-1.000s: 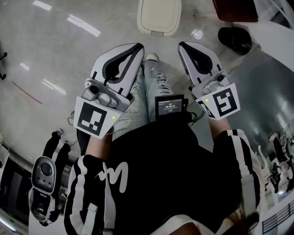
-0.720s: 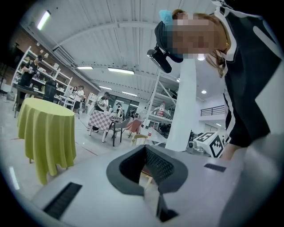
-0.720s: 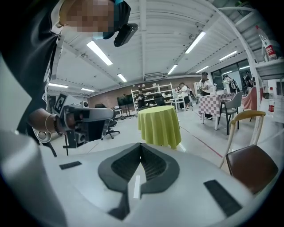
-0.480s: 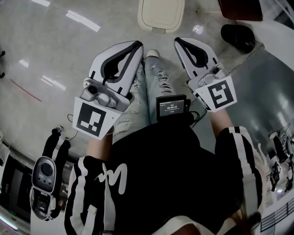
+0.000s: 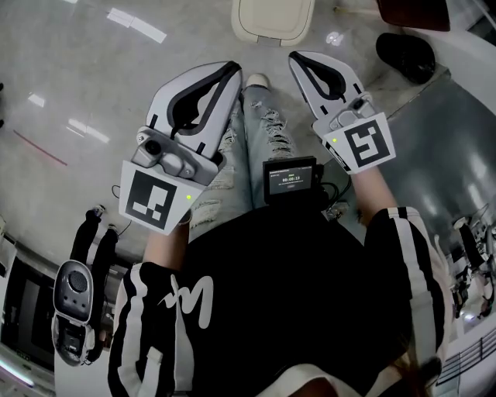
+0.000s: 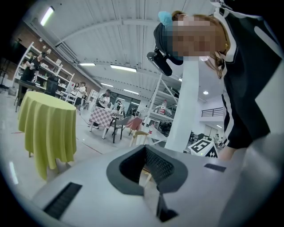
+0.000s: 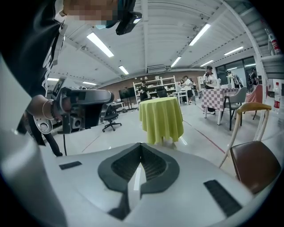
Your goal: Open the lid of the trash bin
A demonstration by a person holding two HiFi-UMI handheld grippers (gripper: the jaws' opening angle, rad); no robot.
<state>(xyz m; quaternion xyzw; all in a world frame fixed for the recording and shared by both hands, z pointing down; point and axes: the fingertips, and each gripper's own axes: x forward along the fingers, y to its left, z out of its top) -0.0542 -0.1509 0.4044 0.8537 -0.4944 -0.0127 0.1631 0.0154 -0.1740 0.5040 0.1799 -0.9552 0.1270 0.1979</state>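
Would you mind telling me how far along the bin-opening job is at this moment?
Nothing looks done yet: the trash bin lid ahead lies flat and closed. In hand: nothing; the left tool and right tool are both shut, empty, and held short of the bin. Left to do: reach the lid and lift it.

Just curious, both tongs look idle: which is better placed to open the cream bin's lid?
Probably right: the right tongs reach slightly nearer the cream plastic trash bin than the left tongs. Both are shut, empty.

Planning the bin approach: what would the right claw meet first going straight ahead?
Likely nothing near: the right claw points level, higher than the trash bin, toward the distant yellow-clothed table; depth unclear.
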